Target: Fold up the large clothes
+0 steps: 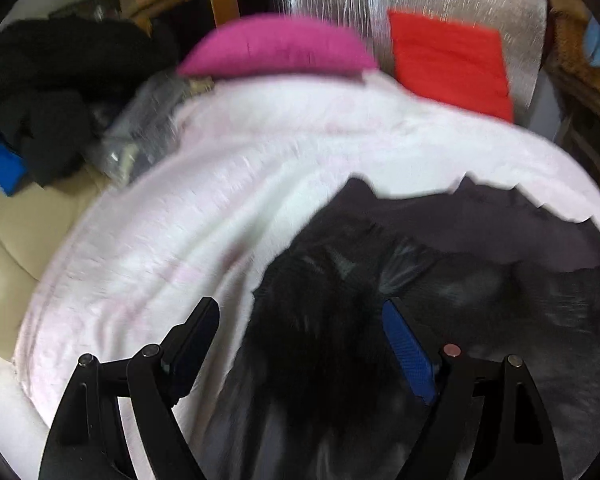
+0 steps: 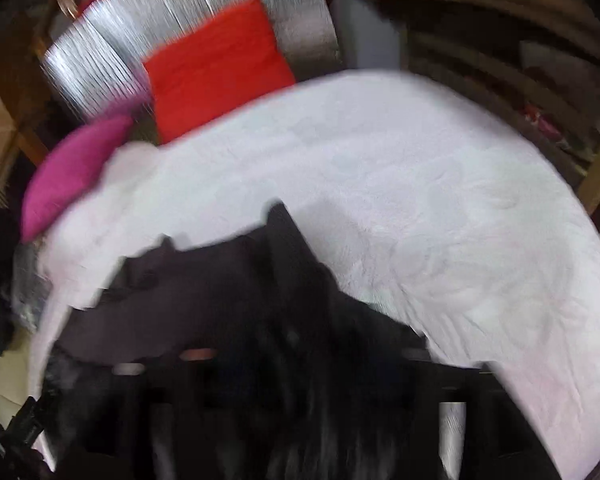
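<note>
Left jaws [image 1: 300, 344] wide over dark garment [image 1: 480, 240] on white cover [image 1: 220, 200]

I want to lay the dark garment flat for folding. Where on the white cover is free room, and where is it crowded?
Free: the white cover between the dark garment and the red cloth, and its stretch left of the garment. Crowded: the far left, with a black clothes pile and a magenta cushion.

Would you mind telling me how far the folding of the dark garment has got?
Done: a red cloth and a magenta one lie folded behind the white cover. In hand: the dark garment lies crumpled, the left gripper open over it. The right gripper is too blurred to judge. Left: every fold, plus the black pile.
</note>
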The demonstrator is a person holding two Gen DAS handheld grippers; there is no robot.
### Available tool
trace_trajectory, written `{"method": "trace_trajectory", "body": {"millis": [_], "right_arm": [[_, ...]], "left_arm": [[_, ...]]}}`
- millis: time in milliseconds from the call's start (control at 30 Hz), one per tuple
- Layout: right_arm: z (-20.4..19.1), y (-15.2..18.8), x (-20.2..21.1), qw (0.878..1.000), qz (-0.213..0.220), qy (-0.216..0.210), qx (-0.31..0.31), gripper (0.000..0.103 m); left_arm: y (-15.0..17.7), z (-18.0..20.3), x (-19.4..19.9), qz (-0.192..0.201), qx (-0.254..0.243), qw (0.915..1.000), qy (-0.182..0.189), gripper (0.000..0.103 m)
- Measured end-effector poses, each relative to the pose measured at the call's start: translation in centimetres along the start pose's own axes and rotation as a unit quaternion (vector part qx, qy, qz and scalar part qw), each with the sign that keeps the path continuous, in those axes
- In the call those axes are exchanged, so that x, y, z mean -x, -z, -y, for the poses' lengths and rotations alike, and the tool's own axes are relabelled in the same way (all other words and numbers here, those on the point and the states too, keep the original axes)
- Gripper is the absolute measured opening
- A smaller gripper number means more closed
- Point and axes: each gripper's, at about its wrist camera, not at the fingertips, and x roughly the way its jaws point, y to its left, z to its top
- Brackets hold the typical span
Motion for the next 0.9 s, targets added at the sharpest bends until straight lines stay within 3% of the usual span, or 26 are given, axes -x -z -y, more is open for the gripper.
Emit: {"method": "trace_trajectory", "body": {"millis": [167,400,633,900], "right_arm": [[-1.5,4.8,9.8,0.996,0.066,-0.005,0.055,0.077],[-4.4,12.8,21.2,0.99,0.111,-0.02,0.089,0.078],[-8.1,18.9,29.4,0.98,0.159,-0.026,0.116,0.078],[-10.6,22.9,36.1,0.972,0.194,-0.034,0.126,0.078]], "left_arm": [[2.1,-1.0,8.3,0.067,0.01,0.9976,0.015,0.092],[5.3,-1.5,18.4,0.11,0.001,0.9936,0.025,0.097],[7.4,-2.3,28.4,0.188,-0.014,0.982,0.008,0.101],[10.4,-3.4,37.0,0.25,-0.006,0.9682,0.001,0.103]]}}
